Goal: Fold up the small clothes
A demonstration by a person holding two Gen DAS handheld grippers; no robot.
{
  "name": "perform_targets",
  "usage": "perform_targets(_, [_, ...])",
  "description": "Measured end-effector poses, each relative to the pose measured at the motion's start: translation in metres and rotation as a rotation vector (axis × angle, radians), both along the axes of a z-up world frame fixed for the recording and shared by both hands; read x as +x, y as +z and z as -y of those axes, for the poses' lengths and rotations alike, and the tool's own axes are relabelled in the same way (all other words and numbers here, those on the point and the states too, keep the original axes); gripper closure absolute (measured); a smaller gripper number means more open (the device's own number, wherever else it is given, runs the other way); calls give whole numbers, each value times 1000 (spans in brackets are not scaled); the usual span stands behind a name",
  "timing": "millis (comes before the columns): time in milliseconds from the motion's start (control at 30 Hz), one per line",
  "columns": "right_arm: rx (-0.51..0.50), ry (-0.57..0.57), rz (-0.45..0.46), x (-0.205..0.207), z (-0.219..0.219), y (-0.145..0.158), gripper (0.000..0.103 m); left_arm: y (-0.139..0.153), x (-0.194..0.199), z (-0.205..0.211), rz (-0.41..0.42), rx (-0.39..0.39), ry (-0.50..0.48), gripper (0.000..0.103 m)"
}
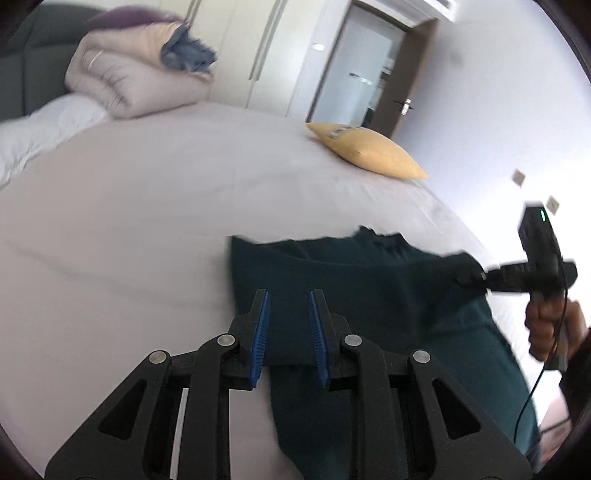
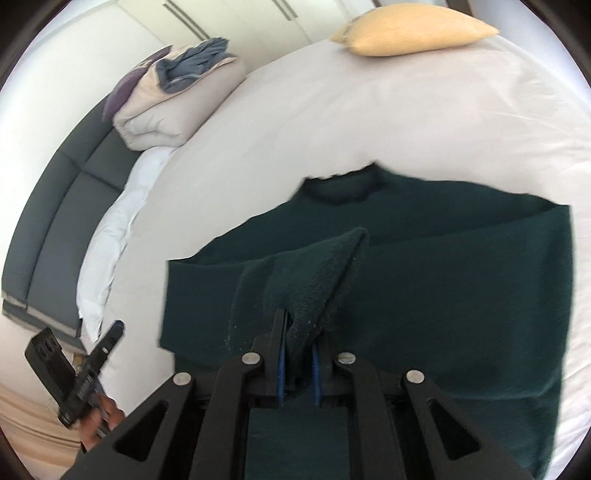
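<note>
A dark green sweater (image 1: 369,280) (image 2: 461,295) lies on the pale bed sheet (image 1: 147,221), its collar pointing away from me. My right gripper (image 2: 301,326) is shut on a raised fold of the sweater, likely a sleeve, and lifts it off the body. In the left wrist view the right gripper (image 1: 471,277) pinches the sweater's right edge, with a hand (image 1: 550,325) around its handle. My left gripper (image 1: 289,295) hovers over the sweater's left part, blue pads apart, nothing between them. In the right wrist view the left gripper (image 2: 116,328) sits off the sweater at the lower left.
A yellow pillow (image 1: 365,151) (image 2: 410,31) lies at the bed's far edge. A folded beige duvet (image 1: 129,81) with a blue cloth on top sits by the dark headboard (image 2: 62,206), next to a white pillow (image 1: 44,125). A black cable (image 1: 532,398) hangs from the right gripper.
</note>
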State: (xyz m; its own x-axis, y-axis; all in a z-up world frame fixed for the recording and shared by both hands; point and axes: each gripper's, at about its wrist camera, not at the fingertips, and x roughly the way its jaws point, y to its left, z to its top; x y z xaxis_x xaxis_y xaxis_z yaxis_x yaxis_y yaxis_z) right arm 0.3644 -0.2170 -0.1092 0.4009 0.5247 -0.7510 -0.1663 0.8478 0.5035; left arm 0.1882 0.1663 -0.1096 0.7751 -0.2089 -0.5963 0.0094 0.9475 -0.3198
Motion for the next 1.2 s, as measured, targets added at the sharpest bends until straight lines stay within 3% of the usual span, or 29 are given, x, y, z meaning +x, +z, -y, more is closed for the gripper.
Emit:
perform_targets(100, [-15,-46,-20,7,23,-10,91,-2,19,-21,-39,-77,22,82])
perform_targets(233, [-6,-96,-71,13,49,-33,91,-6,45,-34,-88,-108,22,82])
perform_targets(533, [-27,-163,-96,23,78,-48,91,-22,79,-9,-163,-85,-6,82])
perform_targets(867, [-37,-194,-122,29,95,-57,90,-35,93,17,-190,-43,-42,82])
perform_targets(1033, [-21,-185,-137,21,93,-58,82,-55,106,33,-249,1,-72,82])
perform_targets(1167, [-40,-177,-125,16,92,-55,83,-74,112,38,-284,15,-75,82])
perform_targets(1200, [-45,-182,-126,15,92,-55,90,-76,113,38,-285,14,-75,82])
